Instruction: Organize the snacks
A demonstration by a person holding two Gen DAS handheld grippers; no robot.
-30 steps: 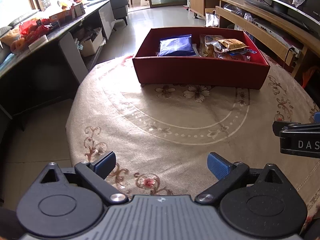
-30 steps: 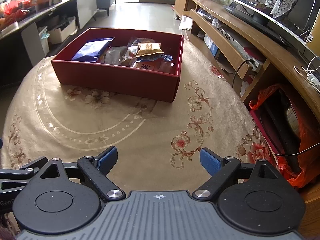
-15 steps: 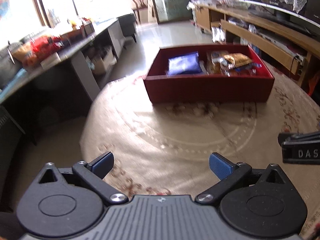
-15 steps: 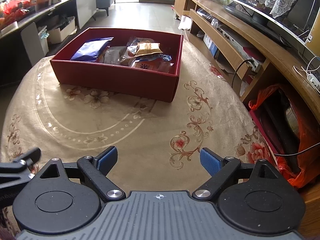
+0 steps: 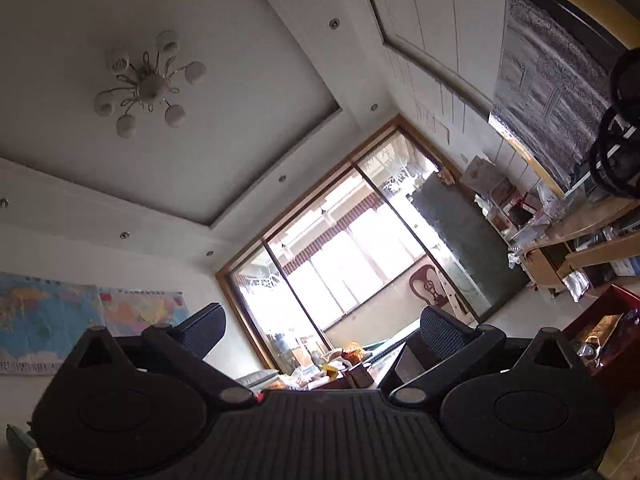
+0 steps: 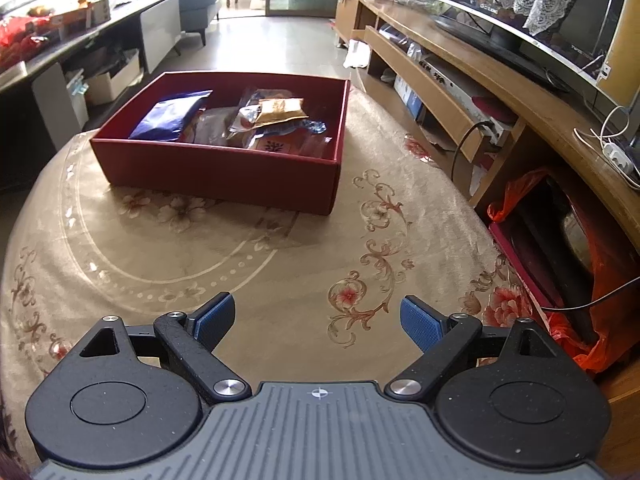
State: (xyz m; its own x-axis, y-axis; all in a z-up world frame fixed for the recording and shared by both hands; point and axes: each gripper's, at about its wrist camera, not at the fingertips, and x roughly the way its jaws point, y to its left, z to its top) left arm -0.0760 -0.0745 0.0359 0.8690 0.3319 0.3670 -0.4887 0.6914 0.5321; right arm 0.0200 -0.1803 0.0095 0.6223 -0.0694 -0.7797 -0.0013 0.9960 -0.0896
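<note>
A red box (image 6: 224, 172) sits toward the far side of a round surface (image 6: 280, 264) covered in floral cloth, with snack packets inside: a blue bag (image 6: 172, 116) at its left, a gold packet (image 6: 280, 110) atop the pile to the right. The right claw (image 6: 316, 320) hovers over bare cloth near the surface's front edge, jaws wide apart and empty. The left claw (image 5: 320, 330) tilts upward toward the ceiling lamp (image 5: 148, 84) and a glass door (image 5: 352, 256), jaws likewise spread, gripping nothing.

No legible text or labels
</note>
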